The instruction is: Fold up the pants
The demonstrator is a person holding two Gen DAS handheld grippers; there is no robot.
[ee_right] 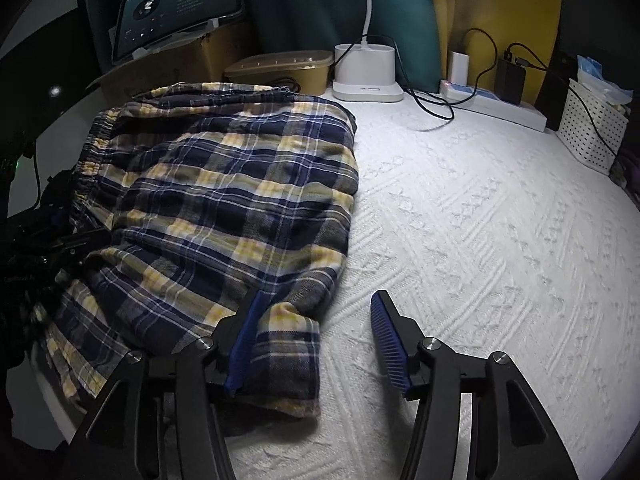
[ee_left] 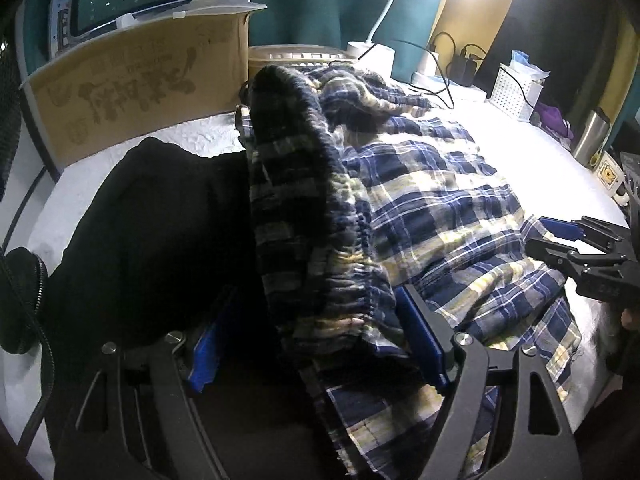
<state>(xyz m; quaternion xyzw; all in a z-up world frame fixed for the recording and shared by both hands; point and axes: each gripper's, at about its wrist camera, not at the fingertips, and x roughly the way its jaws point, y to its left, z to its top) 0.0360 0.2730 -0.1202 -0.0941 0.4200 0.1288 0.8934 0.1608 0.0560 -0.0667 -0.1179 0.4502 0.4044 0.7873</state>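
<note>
Though right-view flat, pants (ee_left: 420, 208) waistband-bunched.

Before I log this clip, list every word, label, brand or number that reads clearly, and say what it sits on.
None reads clearly.
Cardboard box: large printed characters and emblems on its side, upside down in the left wrist view, not legible.
Screen: lines of small pale text and playback icons, too small and blurred to read.
Mug at the right edge: a printed picture, no legible words.
Plaid pants: no tag or label showing.

Navy-yellow plaid pants (ee_right: 224, 184) folded, rumpled, lying on white bedspread (ee_right: 480, 240).
</note>
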